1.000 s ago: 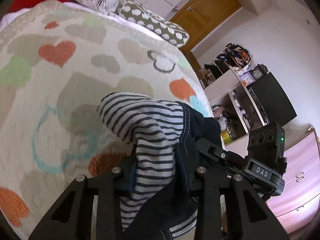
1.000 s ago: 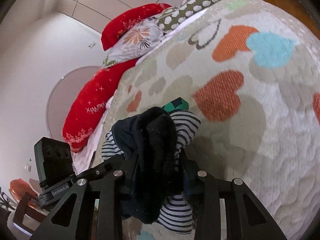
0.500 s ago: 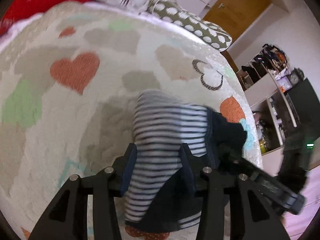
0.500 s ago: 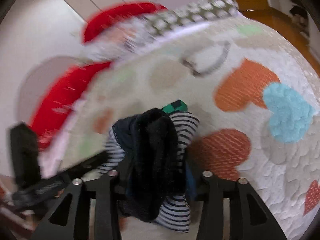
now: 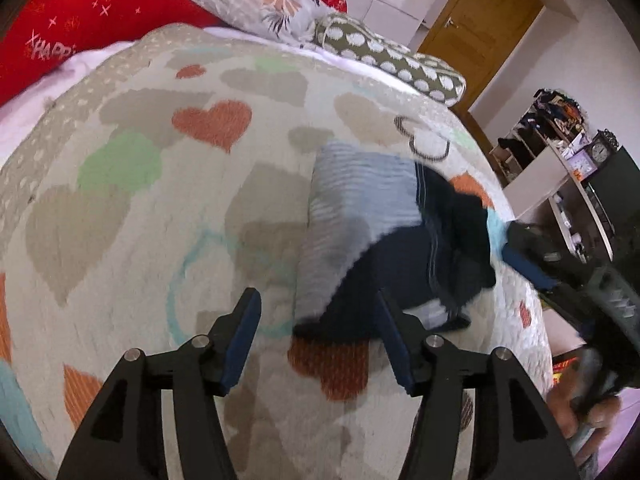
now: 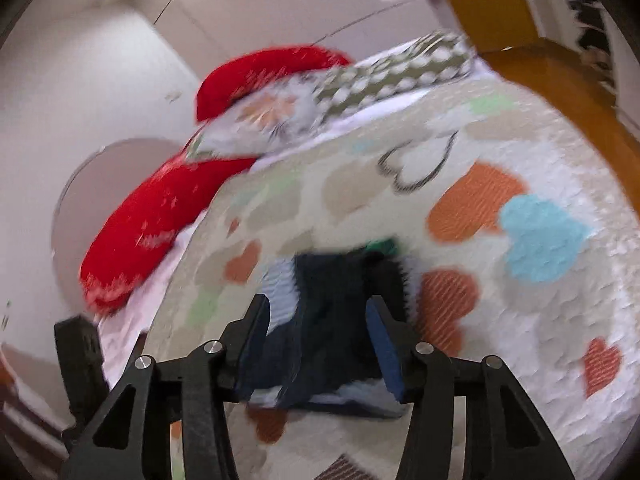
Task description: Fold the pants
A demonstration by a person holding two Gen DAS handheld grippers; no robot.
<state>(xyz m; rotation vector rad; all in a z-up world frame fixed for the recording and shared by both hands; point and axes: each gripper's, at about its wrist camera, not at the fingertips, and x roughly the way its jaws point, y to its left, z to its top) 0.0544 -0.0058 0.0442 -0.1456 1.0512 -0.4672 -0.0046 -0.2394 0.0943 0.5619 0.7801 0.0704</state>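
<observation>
Left tool (image 5: pixel 318 326): jaws spread and opening, blue pads clear of cloth; the pants edge sits just ahead, near the right-hand pad, nothing pinched.
Right tool (image 6: pixel 316 334): jaws apart, pants bundle lies between the pads, but the pads do not press it as far as the blur lets me see; also seen in the left wrist view (image 5: pixel 532 268), blurred, at the far side of the bundle.
Pants (image 5: pixel 384 240): folded bundle lying on the bed, dark navy with a striped white-and-dark lining turned up; in the right wrist view (image 6: pixel 324 320) dark side faces the camera, striped part at left, a green bit at the far edge.
Blanket (image 5: pixel 160 208): cream quilted cover with orange, green, tan and blue hearts, covers the bed, pants rest right on it.
Pillows: long red cushion (image 5: pixel 80 24), floral pillow (image 5: pixel 264 0), olive polka-dot pillow (image 5: pixel 384 60), all at the head of the bed, well apart from the pants.
Hand (image 5: pixel 580 420): part of a person's hand at lower right of the left wrist view, holding the right tool's grip, blurred.
Room: wooden door (image 5: pixel 480 20), shelf unit (image 5: pixel 552 168) with clutter and a clock (image 5: pixel 600 152) past the bed's edge.
Sharpness: right wrist view heavily motion-blurred, fine detail unreadable.
</observation>
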